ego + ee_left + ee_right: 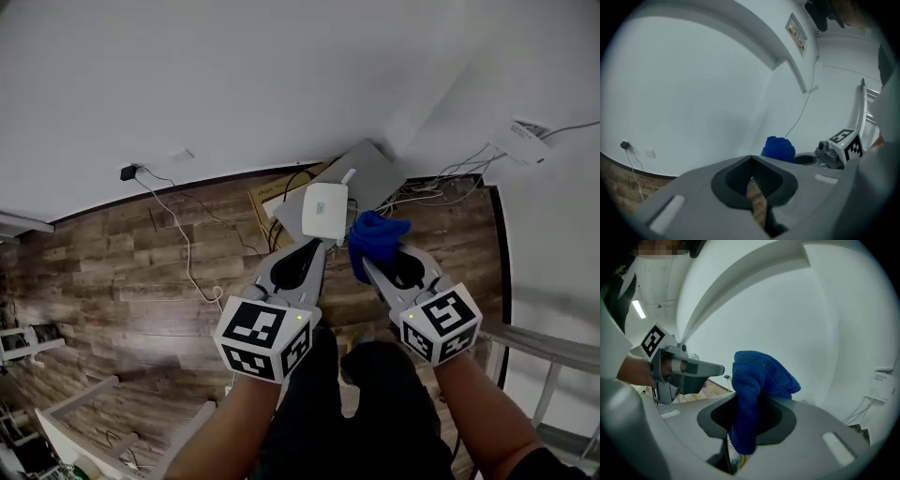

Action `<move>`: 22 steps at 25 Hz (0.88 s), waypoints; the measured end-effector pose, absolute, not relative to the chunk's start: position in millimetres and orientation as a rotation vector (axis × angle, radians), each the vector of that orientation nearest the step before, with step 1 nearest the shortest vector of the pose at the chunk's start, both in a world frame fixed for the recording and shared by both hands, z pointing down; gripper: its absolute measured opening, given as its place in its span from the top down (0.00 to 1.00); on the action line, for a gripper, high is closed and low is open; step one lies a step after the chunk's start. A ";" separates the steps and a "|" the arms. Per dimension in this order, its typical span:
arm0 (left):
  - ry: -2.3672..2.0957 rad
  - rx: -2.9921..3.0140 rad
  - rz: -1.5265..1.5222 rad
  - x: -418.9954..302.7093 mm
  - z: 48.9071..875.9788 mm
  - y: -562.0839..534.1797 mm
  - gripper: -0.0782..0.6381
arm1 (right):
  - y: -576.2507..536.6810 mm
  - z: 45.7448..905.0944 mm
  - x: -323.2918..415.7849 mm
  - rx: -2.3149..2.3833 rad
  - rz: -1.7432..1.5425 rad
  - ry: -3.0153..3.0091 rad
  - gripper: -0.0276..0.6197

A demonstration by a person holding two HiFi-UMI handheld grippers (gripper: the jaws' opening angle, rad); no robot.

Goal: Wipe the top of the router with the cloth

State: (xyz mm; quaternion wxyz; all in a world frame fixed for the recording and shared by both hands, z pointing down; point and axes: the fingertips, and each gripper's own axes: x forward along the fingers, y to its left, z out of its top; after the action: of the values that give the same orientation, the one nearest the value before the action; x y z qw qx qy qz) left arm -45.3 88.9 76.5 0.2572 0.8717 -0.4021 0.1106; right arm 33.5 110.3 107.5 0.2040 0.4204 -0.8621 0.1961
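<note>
Awaiting the first wipe, a blue microfibre cloth [757, 380] is clamped in the fingers of the right gripper [367, 264], those of the left gripper [319, 247] being shut on nothing, and is judged to need lowering onto the white rectangular router [325, 211] lying below on a grey panel [375, 169].

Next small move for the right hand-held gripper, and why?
Probably lower the right hand-held gripper leftward toward the router: its jaws clamp the cloth, which appears just right of the router, not on its top.
</note>
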 end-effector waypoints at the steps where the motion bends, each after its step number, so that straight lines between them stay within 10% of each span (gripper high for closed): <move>1: -1.085 2.354 0.312 -44.8 92.0 75.1 0.89 | 96.8 124.5 30.4 1.139 0.546 -2.397 0.77; 22: -1.288 1.943 0.376 -26.8 403.4 -41.0 0.89 | -43.7 451.4 12.1 0.544 0.400 -2.299 0.77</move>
State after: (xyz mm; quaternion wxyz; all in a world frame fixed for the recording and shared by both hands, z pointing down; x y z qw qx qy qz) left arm -26.8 -41.0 403.4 0.3804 0.7611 -0.5043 0.1472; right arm 12.1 -43.7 451.4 0.3643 0.2115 -0.8935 0.1556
